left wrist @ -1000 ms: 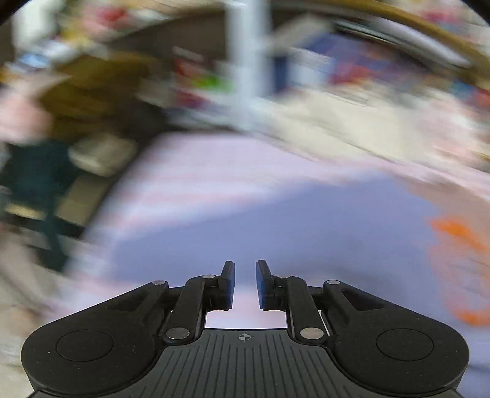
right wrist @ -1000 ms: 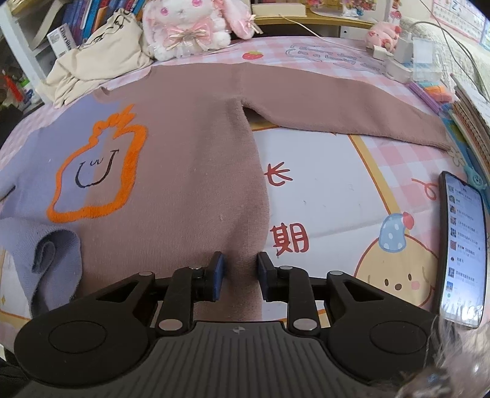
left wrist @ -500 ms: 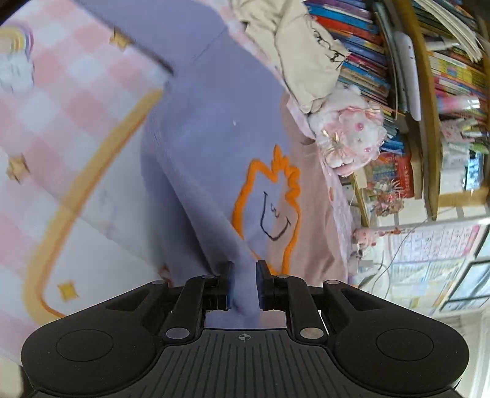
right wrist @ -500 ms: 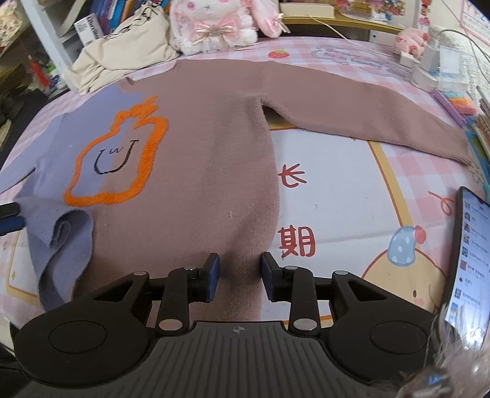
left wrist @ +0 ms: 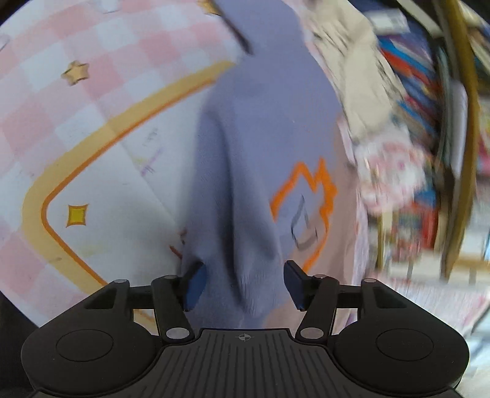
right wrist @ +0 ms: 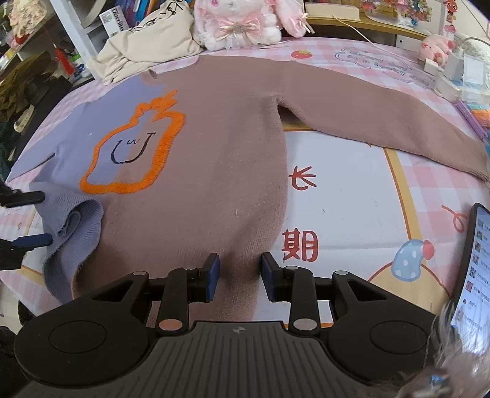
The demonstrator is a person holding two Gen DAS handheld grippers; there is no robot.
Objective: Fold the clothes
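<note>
Where both jaws gape, sweater (right wrist: 214, 171) hem between, seemingly ungripped.

Lighting's bright, soft and even in both views, with barely any shadows. The left wrist view is motion-smeared, worst on the bookshelf (left wrist: 428, 128) at far right, while the right wrist view is sharp. Heavy fisheye bending and dark corners at the edges.

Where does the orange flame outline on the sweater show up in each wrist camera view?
Left wrist: orange flame outline sits right of centre, just above the right finger.
Right wrist: orange flame outline sits left of centre, on the sweater's chest.
Shared landmark: the plush bunny.
</note>
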